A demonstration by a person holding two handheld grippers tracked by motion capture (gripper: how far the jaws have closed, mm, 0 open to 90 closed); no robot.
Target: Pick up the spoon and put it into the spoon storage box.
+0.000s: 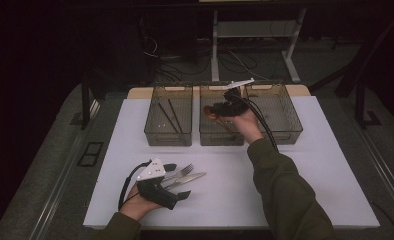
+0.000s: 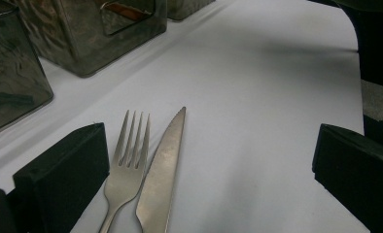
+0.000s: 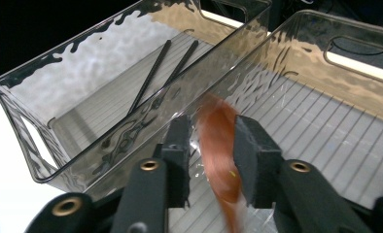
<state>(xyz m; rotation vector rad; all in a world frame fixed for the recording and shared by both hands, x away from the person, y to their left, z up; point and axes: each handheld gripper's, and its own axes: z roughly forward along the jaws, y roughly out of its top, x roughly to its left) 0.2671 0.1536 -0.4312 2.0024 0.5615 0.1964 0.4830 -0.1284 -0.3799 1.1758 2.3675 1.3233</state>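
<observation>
Your right gripper (image 3: 211, 150), jaws apart, straddles a blurred brown wooden utensil (image 3: 218, 150): light, stiff, smooth; grip mid-handle.

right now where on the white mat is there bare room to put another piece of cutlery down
Bare mat right of the sleeve, up to the right edge, and a strip between the left bin and the fork. Crowded: front left, where the left claw straddles fork and knife.
</observation>
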